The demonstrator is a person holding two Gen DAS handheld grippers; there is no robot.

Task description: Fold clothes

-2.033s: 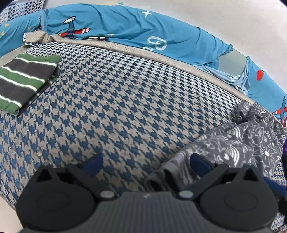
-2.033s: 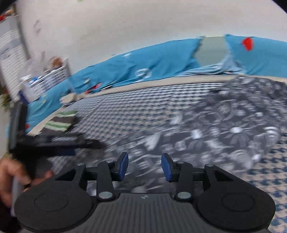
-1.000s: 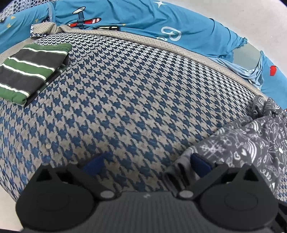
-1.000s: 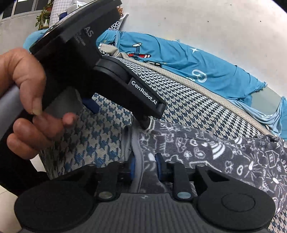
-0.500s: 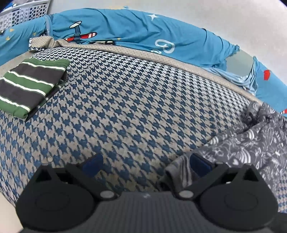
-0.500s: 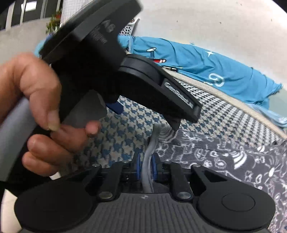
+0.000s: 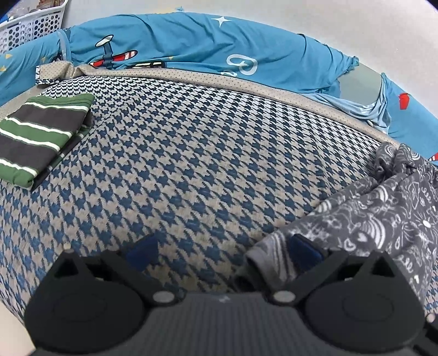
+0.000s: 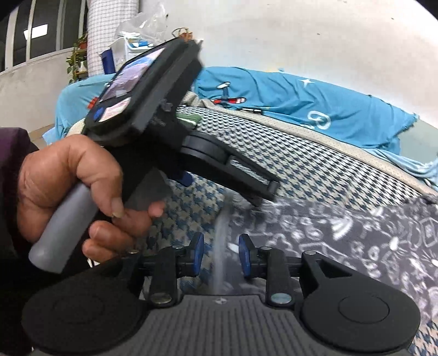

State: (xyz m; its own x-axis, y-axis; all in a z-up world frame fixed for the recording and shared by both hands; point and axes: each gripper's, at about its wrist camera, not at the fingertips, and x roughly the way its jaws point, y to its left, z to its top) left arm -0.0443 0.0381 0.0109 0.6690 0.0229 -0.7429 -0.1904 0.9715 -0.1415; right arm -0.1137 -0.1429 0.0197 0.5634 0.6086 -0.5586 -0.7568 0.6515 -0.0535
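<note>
The right gripper [image 8: 221,254] is opening around the grey garment's [image 8: 342,241] edge; the left gripper [image 7: 221,252] is standing wide open.

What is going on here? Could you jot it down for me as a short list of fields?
Surface: houndstooth blanket, blue and beige
Garment being handled: grey patterned garment, spread at the right
Left gripper: jaws wide open, garment edge lying against one finger
Right gripper: jaws opening, grey waistband edge between them, pads not pressing it
Person's hand: holds the left gripper's handle
Already folded: green striped shirt, far left
Behind: blue cartoon bedsheet; white basket
</note>
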